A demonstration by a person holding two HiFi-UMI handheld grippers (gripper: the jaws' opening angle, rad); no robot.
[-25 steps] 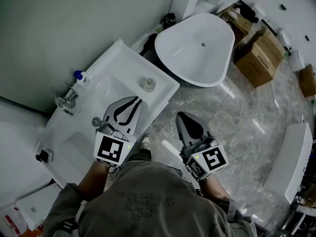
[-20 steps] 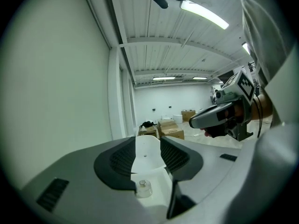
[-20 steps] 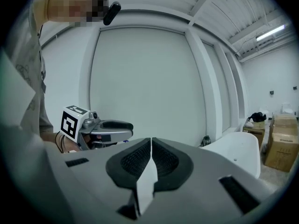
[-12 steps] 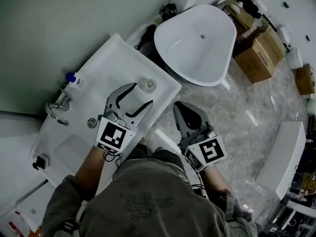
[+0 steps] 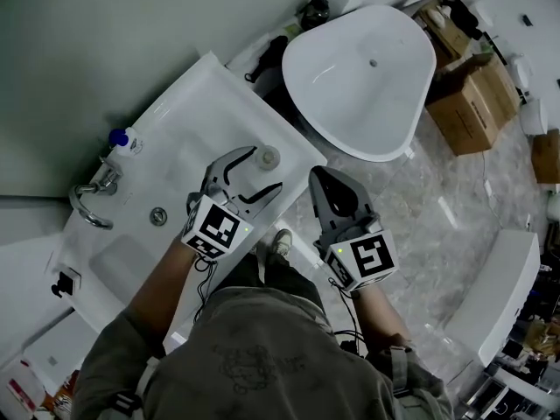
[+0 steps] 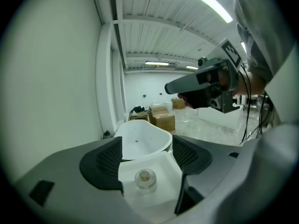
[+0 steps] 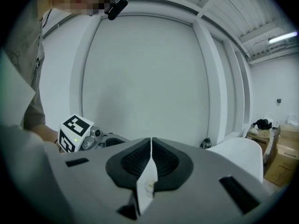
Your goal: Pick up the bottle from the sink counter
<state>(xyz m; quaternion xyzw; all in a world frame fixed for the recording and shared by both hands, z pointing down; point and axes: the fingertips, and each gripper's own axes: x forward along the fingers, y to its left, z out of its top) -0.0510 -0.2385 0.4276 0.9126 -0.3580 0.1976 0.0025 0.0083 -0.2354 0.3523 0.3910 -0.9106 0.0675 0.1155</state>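
Note:
A small clear bottle with a round cap stands near the right end of the white sink counter. My left gripper hovers over the counter and its jaws have just been opening. They stand wide apart with the bottle just beyond the tips, untouched. In the left gripper view the bottle sits low between the two dark pads, out ahead of my left gripper. My right gripper is shut and empty, just off the counter's edge beside the left one. Its pads meet in a thin line.
A chrome faucet, a drain and a blue-capped bottle are at the counter's left part. A white bathtub stands just beyond the counter's right end. Cardboard boxes lie on the marble floor farther right.
The left gripper's jaws went from shut to wide open while it moved along the counter toward the small bottle. The right gripper moved with it and stayed shut.

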